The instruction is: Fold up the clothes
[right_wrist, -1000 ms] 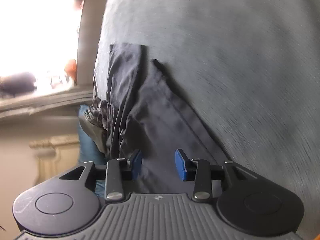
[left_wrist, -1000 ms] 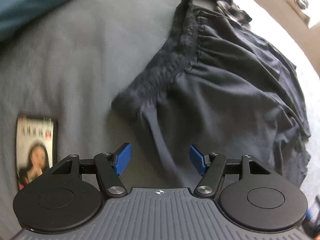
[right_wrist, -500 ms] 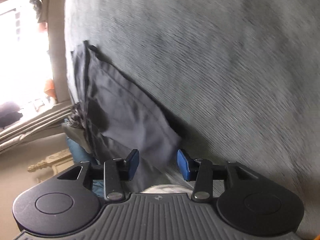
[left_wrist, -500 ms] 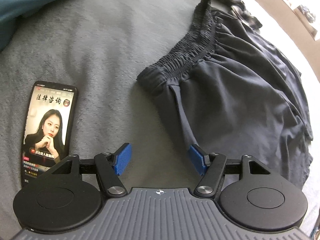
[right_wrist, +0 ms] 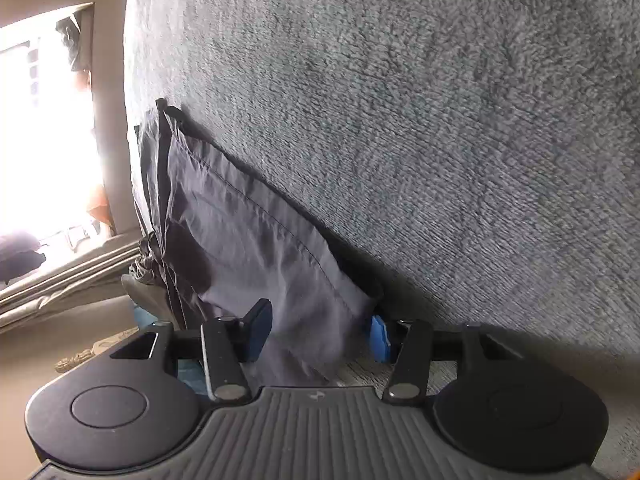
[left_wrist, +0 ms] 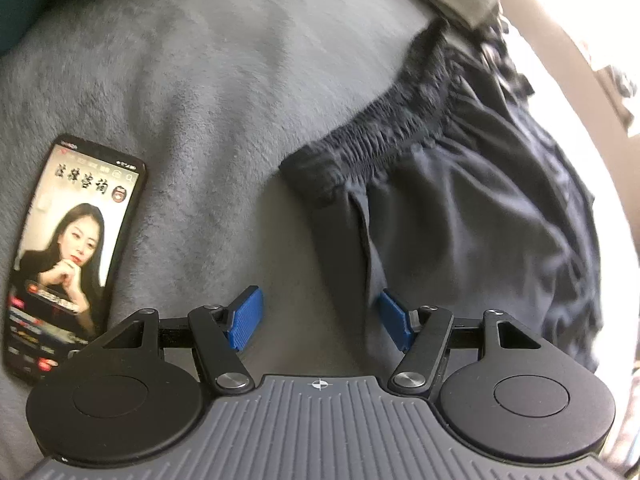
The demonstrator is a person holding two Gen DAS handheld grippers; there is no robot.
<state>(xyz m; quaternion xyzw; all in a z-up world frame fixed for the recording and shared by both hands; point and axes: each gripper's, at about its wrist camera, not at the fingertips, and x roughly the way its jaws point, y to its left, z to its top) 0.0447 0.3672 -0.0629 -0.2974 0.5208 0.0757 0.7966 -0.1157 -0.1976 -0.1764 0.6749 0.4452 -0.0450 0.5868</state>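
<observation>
Your dark shorts (left_wrist: 460, 216) lie flat on the grey blanket (left_wrist: 208, 80), waistband up-left, long axis probably down-right; your left gripper (left_wrist: 318, 318) hangs spread over their side edge, while your right gripper (right_wrist: 318, 332), just widened, straddles a hem corner unpinched.

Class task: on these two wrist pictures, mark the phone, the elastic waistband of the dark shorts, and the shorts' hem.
phone (left_wrist: 76, 256), left wrist view, middle of its lit screen.
waistband (left_wrist: 384, 132), left wrist view, gathered elastic band of the shorts.
hem (right_wrist: 288, 232), right wrist view, stitched edge of the shorts' leg.
</observation>
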